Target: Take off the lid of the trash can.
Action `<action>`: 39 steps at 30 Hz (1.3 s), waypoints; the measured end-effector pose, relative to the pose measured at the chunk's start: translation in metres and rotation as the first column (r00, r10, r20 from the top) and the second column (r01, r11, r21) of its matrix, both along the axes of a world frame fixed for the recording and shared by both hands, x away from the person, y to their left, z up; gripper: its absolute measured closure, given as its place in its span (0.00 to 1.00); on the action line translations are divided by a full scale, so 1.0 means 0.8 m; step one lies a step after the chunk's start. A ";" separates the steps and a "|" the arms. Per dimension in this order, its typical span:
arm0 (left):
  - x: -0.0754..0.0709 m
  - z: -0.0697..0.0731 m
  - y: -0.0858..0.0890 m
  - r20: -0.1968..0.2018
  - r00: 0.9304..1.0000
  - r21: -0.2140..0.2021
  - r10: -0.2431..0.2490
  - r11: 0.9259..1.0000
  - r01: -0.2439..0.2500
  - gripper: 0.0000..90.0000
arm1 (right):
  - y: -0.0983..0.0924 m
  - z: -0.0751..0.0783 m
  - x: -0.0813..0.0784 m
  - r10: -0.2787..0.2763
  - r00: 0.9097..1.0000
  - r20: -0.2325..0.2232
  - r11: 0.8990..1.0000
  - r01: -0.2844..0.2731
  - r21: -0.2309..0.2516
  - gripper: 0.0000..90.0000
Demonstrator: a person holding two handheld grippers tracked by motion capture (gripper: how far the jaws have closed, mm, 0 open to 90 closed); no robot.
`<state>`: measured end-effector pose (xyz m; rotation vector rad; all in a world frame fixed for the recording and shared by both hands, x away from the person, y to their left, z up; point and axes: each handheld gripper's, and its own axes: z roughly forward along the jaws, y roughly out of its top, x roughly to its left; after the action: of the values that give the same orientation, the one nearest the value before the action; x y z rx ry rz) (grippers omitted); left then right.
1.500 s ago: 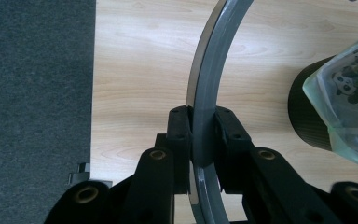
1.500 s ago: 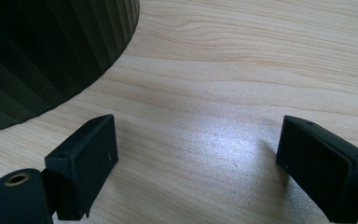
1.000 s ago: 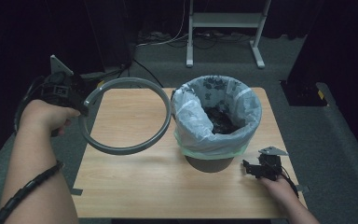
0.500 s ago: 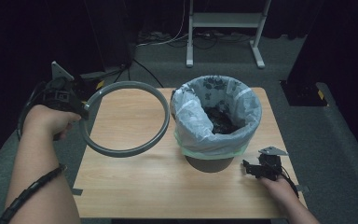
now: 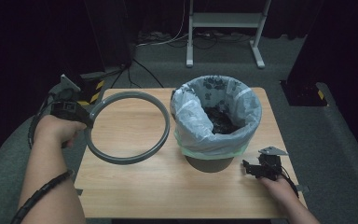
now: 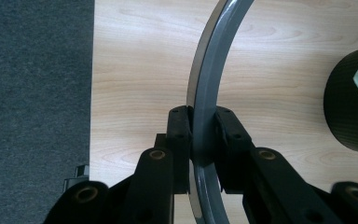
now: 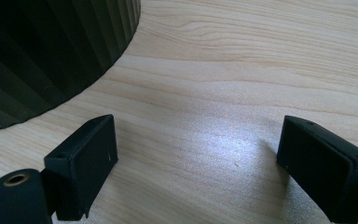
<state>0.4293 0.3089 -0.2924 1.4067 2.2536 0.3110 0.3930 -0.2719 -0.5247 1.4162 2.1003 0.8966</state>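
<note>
High view: my left gripper holds the grey rigid plastic bin ring over the counter | left gripper view: jaws pinch its thin rim; light, slippery, grip edgewise | right gripper view: jaws wide, empty.

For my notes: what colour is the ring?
Grey, the ring; it shows best in the left gripper view.

The lined bin stood right of centre on the worktop and blocked that side. The grey ring, gripped by the left claw, overhung the left half. Bare worktop ran along the near edge. The right claw stood spread over bare wood, just beside the bin's base.
</note>
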 end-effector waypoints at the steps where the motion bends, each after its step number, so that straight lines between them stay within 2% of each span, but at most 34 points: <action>1: 0.000 -0.004 0.000 0.001 1.000 0.000 0.002 1.000 -0.002 0.86 | 0.000 0.000 0.000 0.000 1.000 0.000 1.000 0.000 0.000 0.13; 14: 0.002 -0.047 -0.010 -0.017 0.999 -0.015 -0.030 0.999 0.030 0.86 | 0.000 0.000 0.000 0.002 1.000 0.000 1.000 -0.002 0.002 0.13; 15: 0.002 -0.055 -0.011 -0.021 0.999 -0.013 -0.031 0.999 0.031 0.86 | 0.000 0.000 0.000 0.002 1.000 0.000 1.000 -0.002 0.002 0.13; 16: 0.002 -0.055 -0.011 -0.021 0.999 -0.013 -0.031 0.999 0.031 0.86 | 0.000 0.000 0.000 0.002 1.000 0.000 1.000 -0.002 0.002 0.12; 20: 0.002 -0.075 -0.013 -0.026 0.999 -0.014 -0.028 1.000 0.027 0.86 | 0.000 0.000 0.000 0.003 1.000 0.000 1.000 -0.003 0.002 0.12; 21: 0.002 -0.080 -0.013 -0.039 0.999 -0.016 -0.034 0.999 0.033 0.86 | 0.000 0.000 0.000 0.003 1.000 0.000 1.000 -0.003 0.002 0.12; 24: 0.002 -0.087 -0.014 -0.047 0.998 -0.012 -0.031 0.999 0.030 0.86 | 0.000 0.000 0.000 0.003 1.000 0.000 1.000 -0.003 0.002 0.12; 28: 0.003 -0.102 -0.017 -0.060 0.997 -0.004 -0.050 0.999 0.050 0.86 | 0.000 0.000 0.000 0.003 1.000 0.000 1.000 -0.003 0.002 0.12; 30: 0.003 -0.105 -0.018 -0.054 0.998 -0.007 -0.043 0.999 0.042 0.86 | 0.000 0.000 0.000 0.003 1.000 0.000 1.000 -0.003 0.002 0.12; 31: 0.003 -0.111 -0.017 -0.073 0.996 -0.013 -0.051 0.999 0.050 0.86 | 0.000 0.000 0.000 0.003 1.000 0.000 1.000 -0.003 0.002 0.12; 34: 0.003 -0.120 -0.019 -0.075 0.996 -0.013 -0.041 0.999 0.040 0.86 | 0.000 0.000 0.000 0.004 1.000 0.000 1.000 -0.004 0.002 0.12; 35: 0.001 -0.127 -0.017 -0.084 0.995 -0.015 -0.053 0.999 0.052 0.86 | 0.000 0.000 0.000 0.003 1.000 0.000 1.000 -0.003 0.002 0.12; 37: 0.001 -0.135 -0.018 -0.079 0.996 -0.013 -0.030 0.999 0.029 0.86 | 0.000 0.000 0.000 0.003 1.000 0.000 1.000 -0.003 0.002 0.12; 39: 0.000 -0.138 -0.017 -0.082 0.996 -0.013 -0.030 0.999 0.030 0.86 | 0.000 0.000 0.000 0.003 1.000 0.000 1.000 -0.003 0.002 0.12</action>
<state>0.4294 0.2954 -0.4027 1.4711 2.2939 0.2335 0.3933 -0.2717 -0.5248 1.4143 2.1032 0.9001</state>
